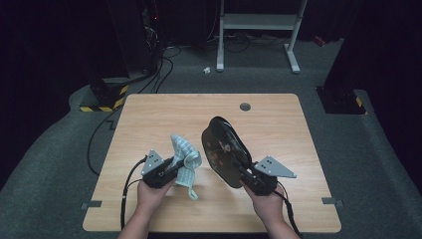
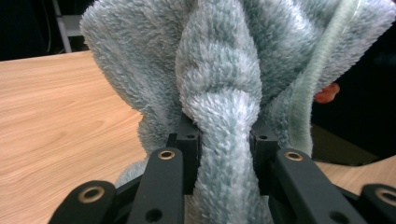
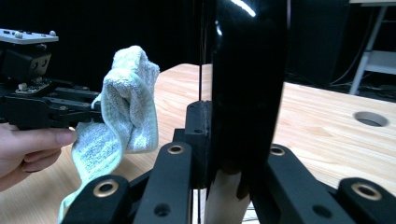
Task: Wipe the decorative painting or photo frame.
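A fluffy pale-teal cloth hangs bunched from my left gripper, its lower end trailing onto the wooden table. In the left gripper view the cloth is pinched into a thick fold and my left gripper is shut on it. A glossy black plate stands tilted on edge above the table, just right of the cloth. My right gripper is shut on its near rim. In the right gripper view the plate rises edge-on between the jaws of my right gripper, with the cloth at the left.
A round cable hole sits near the table's far edge. Beyond the table, a white desk frame stands on the grey floor, and black cables run at the far left. Dark panels flank both sides.
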{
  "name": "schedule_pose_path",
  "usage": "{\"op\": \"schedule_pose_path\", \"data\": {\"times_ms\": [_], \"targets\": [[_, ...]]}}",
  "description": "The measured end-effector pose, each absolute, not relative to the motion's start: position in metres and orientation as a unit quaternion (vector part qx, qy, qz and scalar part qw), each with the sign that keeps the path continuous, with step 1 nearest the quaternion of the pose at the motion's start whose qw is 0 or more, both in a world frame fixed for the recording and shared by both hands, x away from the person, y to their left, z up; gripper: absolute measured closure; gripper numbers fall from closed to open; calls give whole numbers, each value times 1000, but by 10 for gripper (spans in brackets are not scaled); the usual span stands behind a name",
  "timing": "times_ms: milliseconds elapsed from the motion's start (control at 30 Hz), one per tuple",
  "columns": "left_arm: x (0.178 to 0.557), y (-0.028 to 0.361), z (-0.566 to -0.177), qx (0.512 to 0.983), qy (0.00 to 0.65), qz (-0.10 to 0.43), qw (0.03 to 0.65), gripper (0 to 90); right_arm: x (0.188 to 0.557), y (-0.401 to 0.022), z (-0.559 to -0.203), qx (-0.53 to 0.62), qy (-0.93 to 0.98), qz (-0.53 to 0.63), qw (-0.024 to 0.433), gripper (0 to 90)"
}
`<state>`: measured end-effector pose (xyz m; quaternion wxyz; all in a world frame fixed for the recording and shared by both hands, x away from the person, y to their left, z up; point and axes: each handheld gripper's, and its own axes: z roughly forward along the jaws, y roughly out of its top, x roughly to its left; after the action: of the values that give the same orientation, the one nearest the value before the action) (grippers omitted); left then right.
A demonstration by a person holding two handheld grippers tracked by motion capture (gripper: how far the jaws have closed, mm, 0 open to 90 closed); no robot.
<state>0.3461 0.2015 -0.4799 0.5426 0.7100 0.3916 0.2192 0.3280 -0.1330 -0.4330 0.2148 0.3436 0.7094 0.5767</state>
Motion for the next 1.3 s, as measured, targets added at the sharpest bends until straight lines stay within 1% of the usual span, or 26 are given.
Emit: {"op": "schedule_pose_path", "data": {"times_ms": [167,233,533,767,800,833,867,900,933,1033,1067,1100,1133,1167,1200,1233,1267,1300], "targets": [[345,210,-478,702,396,223,548,721,329,-114,-446,336,722,571,199,803],[345,210,-478,701,396,224,550,721,327,-112,-448,334,719,575,200,803],[344,210,-463,692,388,222,567,721,319,-121,-457,326,720,581,196,797],[344,198,-434,682,365,225,593,721,316,-130,-463,328,717,586,187,788],[344,196,-430,681,361,226,595,721,316,-130,-463,327,718,587,185,774],[345,194,-425,680,358,229,598,721,316,-131,-463,324,720,585,185,724],[346,191,-421,678,355,230,601,721,316,-131,-463,324,720,585,185,724],[349,186,-412,677,348,230,607,721,314,-134,-464,327,723,580,184,699],[349,186,-412,677,348,230,607,722,314,-134,-464,327,723,580,184,699],[351,176,-396,674,334,232,617,721,308,-138,-469,328,727,573,186,679],[352,172,-390,675,329,234,618,721,307,-139,-470,330,726,573,188,681],[354,165,-381,674,320,234,623,721,306,-141,-473,334,724,576,183,727],[354,165,-381,674,320,234,623,721,306,-141,-473,334,724,576,183,727],[355,156,-369,675,308,237,627,721,304,-141,-475,336,723,572,192,774],[355,156,-369,675,308,237,627,721,304,-141,-475,336,723,572,192,774],[358,150,-357,673,299,240,633,721,304,-143,-474,337,724,573,185,776],[358,150,-357,673,299,240,633,721,304,-143,-474,337,724,573,185,776],[361,144,-349,671,294,240,637,721,305,-143,-474,337,724,573,184,776]]}}
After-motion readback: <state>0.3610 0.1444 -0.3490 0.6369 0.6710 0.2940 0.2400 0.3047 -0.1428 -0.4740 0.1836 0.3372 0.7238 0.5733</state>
